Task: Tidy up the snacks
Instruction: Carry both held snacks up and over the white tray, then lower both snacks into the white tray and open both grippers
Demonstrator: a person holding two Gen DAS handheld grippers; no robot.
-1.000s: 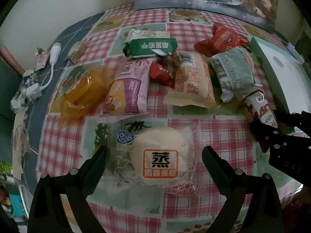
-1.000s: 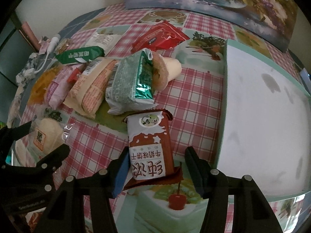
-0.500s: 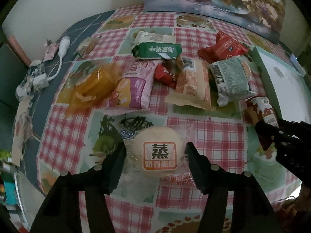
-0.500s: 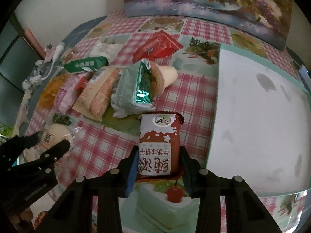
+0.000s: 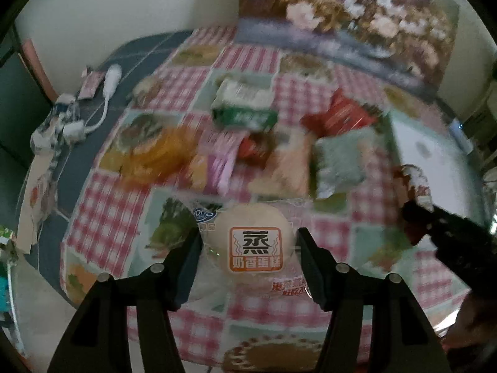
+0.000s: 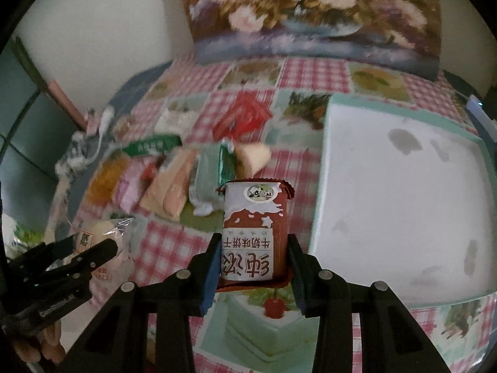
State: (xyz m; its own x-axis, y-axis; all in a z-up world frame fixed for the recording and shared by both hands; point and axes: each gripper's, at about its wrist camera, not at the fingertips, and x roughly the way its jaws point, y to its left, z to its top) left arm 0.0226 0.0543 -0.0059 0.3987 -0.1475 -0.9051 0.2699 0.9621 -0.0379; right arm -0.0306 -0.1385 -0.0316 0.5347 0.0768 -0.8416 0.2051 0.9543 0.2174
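Note:
My left gripper (image 5: pixel 250 244) is shut on a steamed cake in a clear wrapper (image 5: pixel 254 242) with an orange label, held above the table; it shows at the left of the right wrist view (image 6: pixel 93 236). My right gripper (image 6: pixel 253 247) is shut on a brown and white milk biscuit pack (image 6: pixel 254 227), lifted upright off the table. That pack shows at the right of the left wrist view (image 5: pixel 416 183). A white tray with a mint green rim (image 6: pixel 326 161) lies to the right.
Several snack packs lie in a row on the checked tablecloth: a green bar (image 6: pixel 152 146), a red pack (image 6: pixel 245 115), a green-wrapped bun (image 6: pixel 214 171), a beige pack (image 6: pixel 174 183), an orange bag (image 5: pixel 155 152). A flower painting (image 6: pixel 310 15) leans on the back wall. A white cable (image 5: pixel 105 93) lies at the left edge.
Both grippers have closed on their snacks and lifted them off the table. The cameras have risen and pulled back, so the table looks farther away.

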